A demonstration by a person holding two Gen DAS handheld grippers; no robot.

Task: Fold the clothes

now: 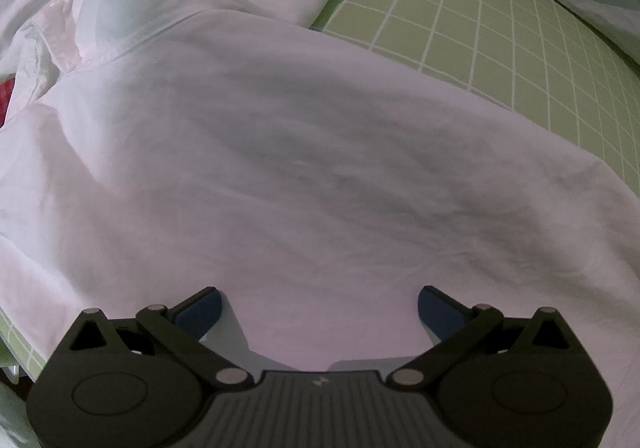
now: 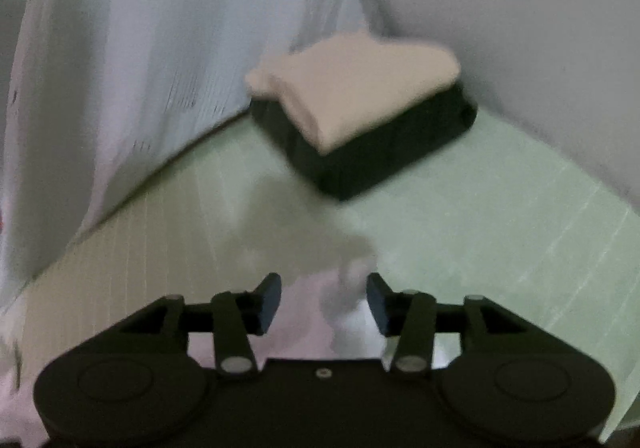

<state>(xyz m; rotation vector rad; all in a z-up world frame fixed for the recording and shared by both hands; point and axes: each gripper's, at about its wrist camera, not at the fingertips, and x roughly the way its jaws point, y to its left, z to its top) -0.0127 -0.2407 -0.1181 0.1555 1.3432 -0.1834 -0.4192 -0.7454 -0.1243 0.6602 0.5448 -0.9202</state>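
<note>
Both grippers' fingers stand apart, left gripper (image 1: 319, 308) and right gripper (image 2: 324, 302) holding nothing; I fear the loose white shirt (image 1: 280, 168), lower frame, snagging and rumpling.

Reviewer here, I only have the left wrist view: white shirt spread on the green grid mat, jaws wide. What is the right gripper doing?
Observer: The right gripper has its jaws apart, with a fold of white cloth rising between them; the pads do not look pressed on it.
Operator: Anything already folded?
Observer: Yes, a folded pale garment lies on a folded dark one in the far corner.
Operator: What is behind that stack?
Observer: A light curtain with small orange marks hangs beside it.
</note>
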